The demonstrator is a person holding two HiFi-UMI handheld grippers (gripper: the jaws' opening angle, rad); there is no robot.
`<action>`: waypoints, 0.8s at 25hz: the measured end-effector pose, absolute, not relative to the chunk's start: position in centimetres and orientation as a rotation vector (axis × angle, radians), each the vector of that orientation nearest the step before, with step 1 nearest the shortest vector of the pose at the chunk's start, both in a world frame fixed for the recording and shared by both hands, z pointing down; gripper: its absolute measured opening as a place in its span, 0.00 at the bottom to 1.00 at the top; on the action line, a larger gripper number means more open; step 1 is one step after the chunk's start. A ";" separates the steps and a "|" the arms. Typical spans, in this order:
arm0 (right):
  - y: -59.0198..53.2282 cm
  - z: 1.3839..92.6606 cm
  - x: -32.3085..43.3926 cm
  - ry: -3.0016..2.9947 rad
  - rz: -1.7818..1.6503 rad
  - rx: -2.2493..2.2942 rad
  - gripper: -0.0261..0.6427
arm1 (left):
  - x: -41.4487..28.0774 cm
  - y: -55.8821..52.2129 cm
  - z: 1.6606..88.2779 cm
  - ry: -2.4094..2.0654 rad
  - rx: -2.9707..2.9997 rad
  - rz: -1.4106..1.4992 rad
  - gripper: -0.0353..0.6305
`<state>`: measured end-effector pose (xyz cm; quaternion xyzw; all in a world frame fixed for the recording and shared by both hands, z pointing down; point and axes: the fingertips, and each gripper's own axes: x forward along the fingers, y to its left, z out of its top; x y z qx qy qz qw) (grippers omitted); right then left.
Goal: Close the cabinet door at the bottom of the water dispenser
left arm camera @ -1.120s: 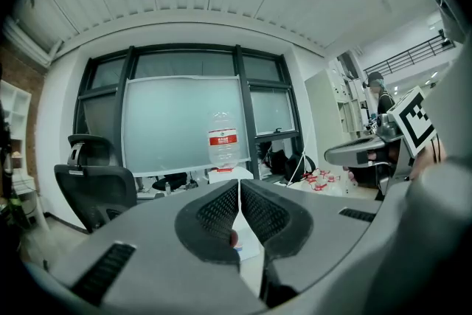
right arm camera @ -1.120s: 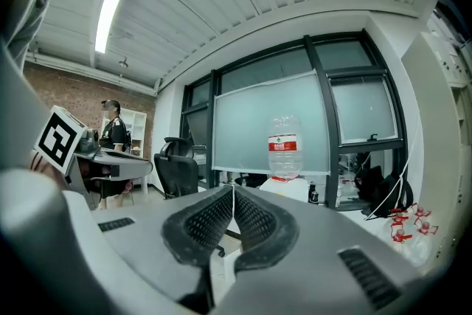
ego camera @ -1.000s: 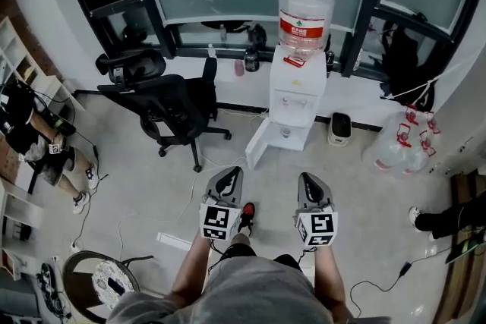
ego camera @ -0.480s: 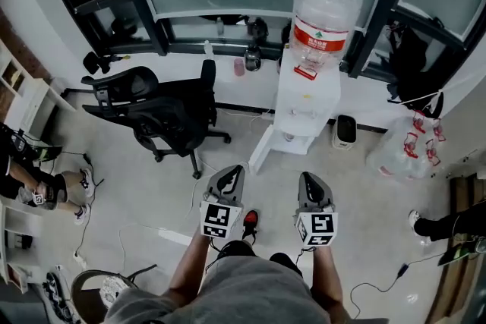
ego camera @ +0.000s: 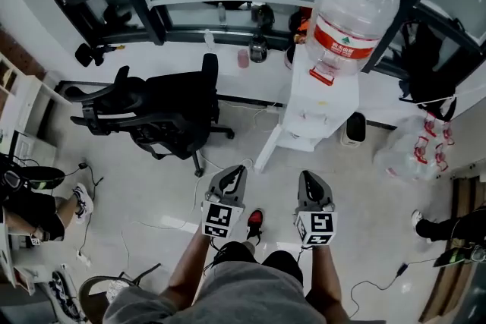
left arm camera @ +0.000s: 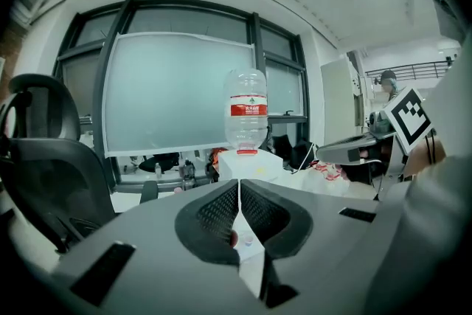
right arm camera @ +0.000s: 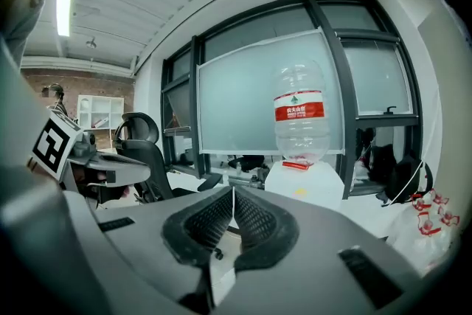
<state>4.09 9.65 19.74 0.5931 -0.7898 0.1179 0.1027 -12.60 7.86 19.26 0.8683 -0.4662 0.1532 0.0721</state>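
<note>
A white water dispenser [ego camera: 323, 99] with a clear bottle [ego camera: 351, 10] on top stands by the window wall. Its bottom cabinet door [ego camera: 267, 149] hangs open toward the left. My left gripper [ego camera: 233, 177] and right gripper [ego camera: 310, 180] are side by side in front of it, some way short of the door, both shut with nothing between the jaws. The dispenser [left arm camera: 249, 162] shows ahead over the left jaws, and the dispenser [right arm camera: 310, 184] sits right of centre in the right gripper view.
A black office chair [ego camera: 156, 114] stands left of the dispenser. Empty bottles in a bag [ego camera: 414, 152] lie to its right, with a small dark bin [ego camera: 354, 127] between. Cables trail across the floor. A seated person's legs [ego camera: 30, 197] are at the far left.
Both grippers and the head have moved forward toward the dispenser, which now looks larger and nearer. The jaws stayed shut.
</note>
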 end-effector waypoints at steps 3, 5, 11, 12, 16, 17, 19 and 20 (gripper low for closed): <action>7.2 21.4 3.2 -2.319 0.378 1.736 0.07 | -13.2 5.8 21.0 -1.382 2.588 0.470 0.10; 5.4 22.5 2.6 -2.315 0.392 1.734 0.07 | -13.7 4.3 22.3 -1.376 2.579 0.473 0.10; 1.0 27.2 1.8 -2.296 0.431 1.700 0.07 | -14.8 0.5 27.1 -1.376 2.526 0.492 0.10; 0.4 28.1 1.7 -2.290 0.440 1.696 0.07 | -14.9 0.0 28.0 -1.376 2.512 0.494 0.10; -1.5 32.1 1.1 -2.270 0.498 1.677 0.07 | -15.4 -1.6 32.1 -1.366 2.456 0.520 0.10; -2.0 33.2 0.8 -2.270 0.515 1.671 0.07 | -15.5 -2.1 33.2 -1.365 2.448 0.527 0.10; -3.0 35.4 0.2 -2.275 0.550 1.655 0.07 | -15.6 -3.2 35.3 -1.371 2.436 0.537 0.10; -3.4 36.6 -0.1 -2.277 0.567 1.643 0.07 | -15.7 -3.7 36.4 -1.375 2.430 0.541 0.10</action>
